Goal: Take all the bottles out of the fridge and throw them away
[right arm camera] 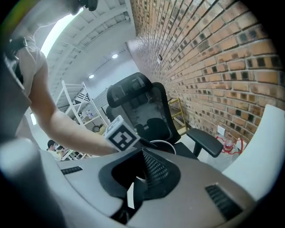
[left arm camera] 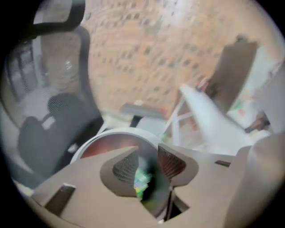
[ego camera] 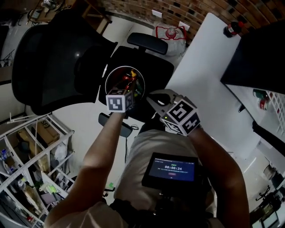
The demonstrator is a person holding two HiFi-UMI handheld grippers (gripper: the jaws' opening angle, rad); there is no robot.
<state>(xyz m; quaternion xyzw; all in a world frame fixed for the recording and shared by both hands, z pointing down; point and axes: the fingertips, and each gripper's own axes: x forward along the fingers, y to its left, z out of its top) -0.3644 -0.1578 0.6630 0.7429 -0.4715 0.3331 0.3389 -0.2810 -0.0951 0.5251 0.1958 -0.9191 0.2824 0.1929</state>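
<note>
Brick wall (ego camera: 187, 9) backs a workroom where a black office chair (ego camera: 58, 58) stands next to a white tabletop (ego camera: 200, 67). On the chair's seat, at the edge nearest the backrest, stands a round white-rimmed bin (ego camera: 107, 80) with colourful bottles (ego camera: 129, 80) lying inside. The person's left gripper (left arm camera: 149, 169) hangs above the bin and points down into it, its jaws a narrow gap apart and gripping nothing. Just beside it, over the middle of the seat, the right gripper (right arm camera: 147, 171) has its jaws closed together and empty.
</note>
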